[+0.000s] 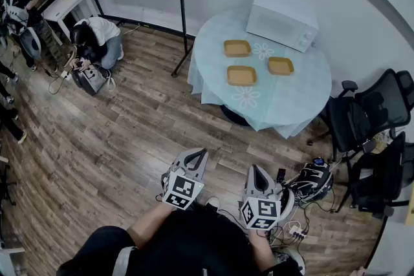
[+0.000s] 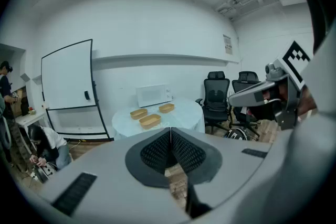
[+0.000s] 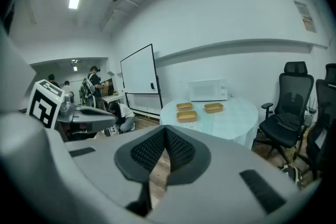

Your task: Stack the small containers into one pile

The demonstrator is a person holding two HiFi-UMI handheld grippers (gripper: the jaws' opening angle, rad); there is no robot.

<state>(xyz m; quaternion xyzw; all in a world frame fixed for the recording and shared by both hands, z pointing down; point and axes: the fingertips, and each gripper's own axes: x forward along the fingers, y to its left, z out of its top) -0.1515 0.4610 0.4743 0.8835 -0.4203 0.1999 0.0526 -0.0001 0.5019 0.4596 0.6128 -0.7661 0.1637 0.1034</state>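
Three small tan containers lie apart on a round table [image 1: 284, 103] with a pale blue cloth: one at the back left [image 1: 237, 48], one in front [image 1: 241, 75], one to the right [image 1: 281, 65]. They also show far off in the left gripper view [image 2: 150, 121] and the right gripper view [image 3: 187, 116]. My left gripper [image 1: 199, 156] and right gripper [image 1: 253, 171] are held close to my body, well short of the table, both shut with nothing in them. In each gripper view the jaws meet at the tips [image 2: 170, 130] [image 3: 165, 129].
A white microwave [image 1: 282, 21] stands at the table's back. Black office chairs [image 1: 365, 116] are to the right, with a bag and cables [image 1: 310, 184] on the wooden floor. A whiteboard stand [image 1: 181, 10] is left of the table. A person crouches [image 1: 97, 39] at the far left.
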